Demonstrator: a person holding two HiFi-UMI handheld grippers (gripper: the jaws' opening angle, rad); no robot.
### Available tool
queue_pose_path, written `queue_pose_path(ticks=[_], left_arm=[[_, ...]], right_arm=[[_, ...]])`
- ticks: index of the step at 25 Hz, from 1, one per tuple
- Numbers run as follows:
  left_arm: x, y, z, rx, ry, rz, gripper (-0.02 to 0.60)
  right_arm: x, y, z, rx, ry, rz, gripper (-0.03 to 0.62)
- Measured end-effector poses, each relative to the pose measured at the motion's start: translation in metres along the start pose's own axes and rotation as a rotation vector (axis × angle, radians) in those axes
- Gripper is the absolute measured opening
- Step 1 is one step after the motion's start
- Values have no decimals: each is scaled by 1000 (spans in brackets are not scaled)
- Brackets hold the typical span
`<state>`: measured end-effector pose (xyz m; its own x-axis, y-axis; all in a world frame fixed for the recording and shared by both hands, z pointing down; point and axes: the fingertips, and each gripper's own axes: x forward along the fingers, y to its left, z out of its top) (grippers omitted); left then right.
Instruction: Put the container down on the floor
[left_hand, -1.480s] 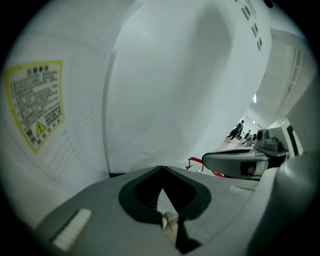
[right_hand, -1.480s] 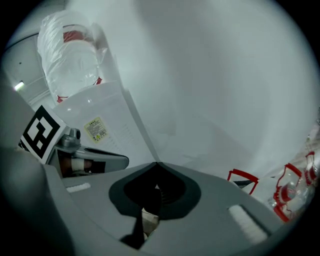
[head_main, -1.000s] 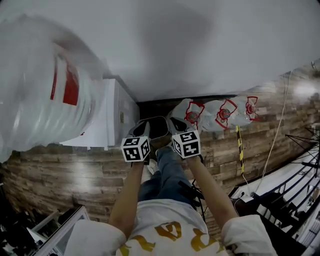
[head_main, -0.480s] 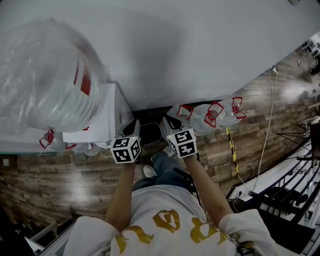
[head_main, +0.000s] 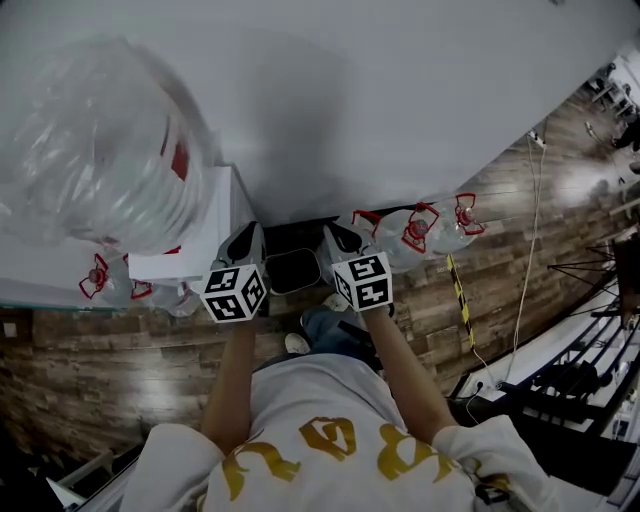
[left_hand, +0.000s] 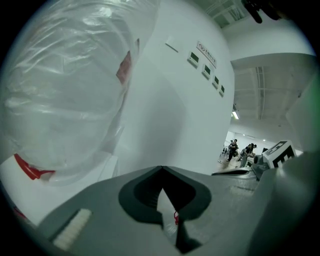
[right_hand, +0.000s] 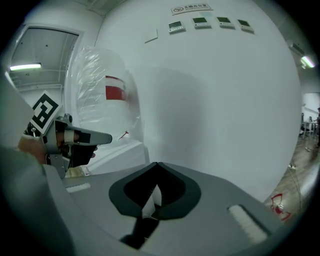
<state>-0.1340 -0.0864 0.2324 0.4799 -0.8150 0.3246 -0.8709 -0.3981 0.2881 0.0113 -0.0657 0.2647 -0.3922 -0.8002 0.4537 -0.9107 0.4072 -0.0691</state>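
Container: the dark container (head_main: 295, 270) lies between your 2 grippers, touching both. It is in front of your legs, near the foot of the wall (head_main: 380, 110). From above you cannot tell whether its base is clear of the floor (head_main: 120, 350).
Left gripper: the left gripper (head_main: 244, 244) sits against the container's left side. Its jaws are drawn almost together, with only a thin slit that shows wall and nothing in it.
Right gripper: the right gripper (head_main: 338, 242) sits against the right side. Its jaws are likewise nearly together, with no rim visible between them.
Hold: the container looks pressed between the 2 grippers, not pinched, so it probably depends on even inward pressure.
Lowering: bend down and bring both grippers down at 1 pace, level, pressing inward evenly.
Landing spot: aim for the bare boards between the white box (head_main: 200, 250) and the bottles (head_main: 420, 228), clear of your shoe (head_main: 295, 343).
Release: part the grippers sideways only once the base rests flat.
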Motion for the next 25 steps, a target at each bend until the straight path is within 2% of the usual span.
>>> queue_pose_path(ticks=[14, 25], left_arm=[[-7, -7, -14, 3, 30, -14, 0], [-12, 2, -15, 10, 30, 50, 0]], right_arm=[[-2, 9, -5, 19, 6, -12, 25], [-10, 1, -11, 38, 14, -26, 25]])
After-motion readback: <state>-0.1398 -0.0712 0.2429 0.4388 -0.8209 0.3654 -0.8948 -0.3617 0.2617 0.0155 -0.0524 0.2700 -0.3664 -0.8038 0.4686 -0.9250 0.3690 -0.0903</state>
